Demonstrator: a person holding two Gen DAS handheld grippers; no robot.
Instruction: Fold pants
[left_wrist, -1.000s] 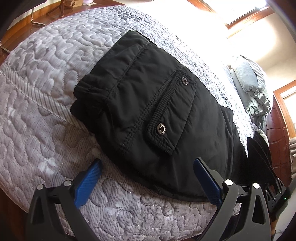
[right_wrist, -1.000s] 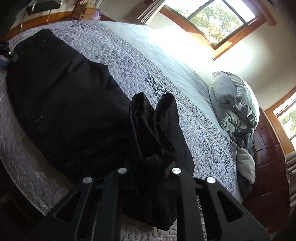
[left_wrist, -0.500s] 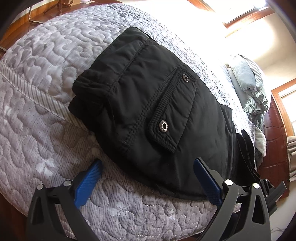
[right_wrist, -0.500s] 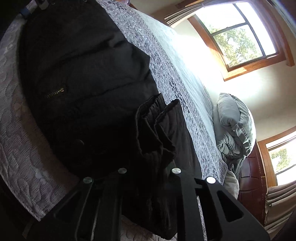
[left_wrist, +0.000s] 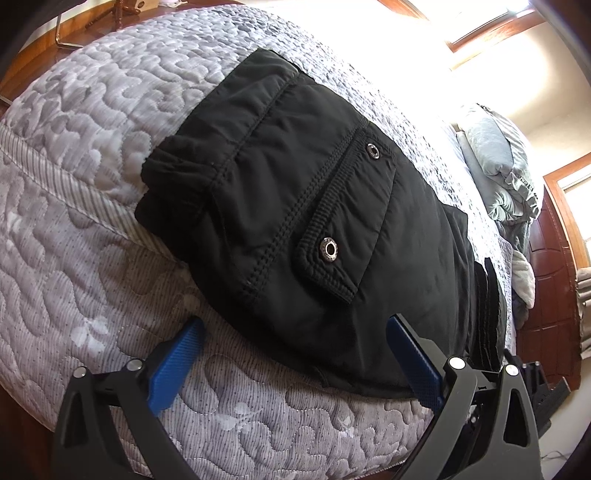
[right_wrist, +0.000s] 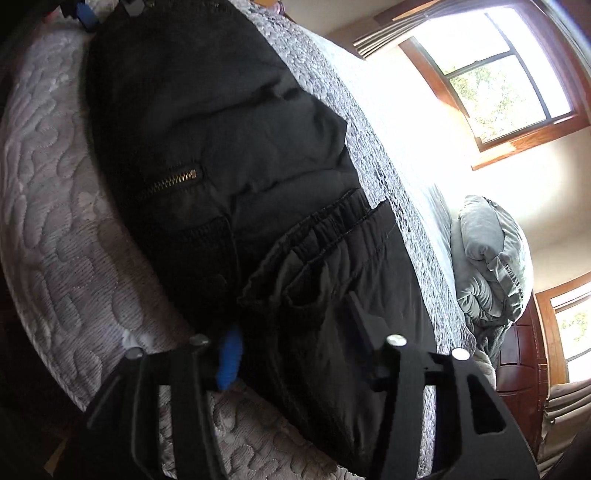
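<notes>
My right gripper (right_wrist: 295, 332), angled down, had just opened over the black padded pants (right_wrist: 229, 155) near the grey quilted bedspread (right_wrist: 55, 221) edge, pads clear; my left gripper (left_wrist: 295, 339) stood open.

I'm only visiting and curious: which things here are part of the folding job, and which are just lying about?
Part of the job:
- black padded pants with snap pocket
- left tool, open
- right tool, jaws just opened, pants fabric between them

Lying about:
- grey quilted bedspread
- grey rumpled pillow
- wood-framed window
</notes>
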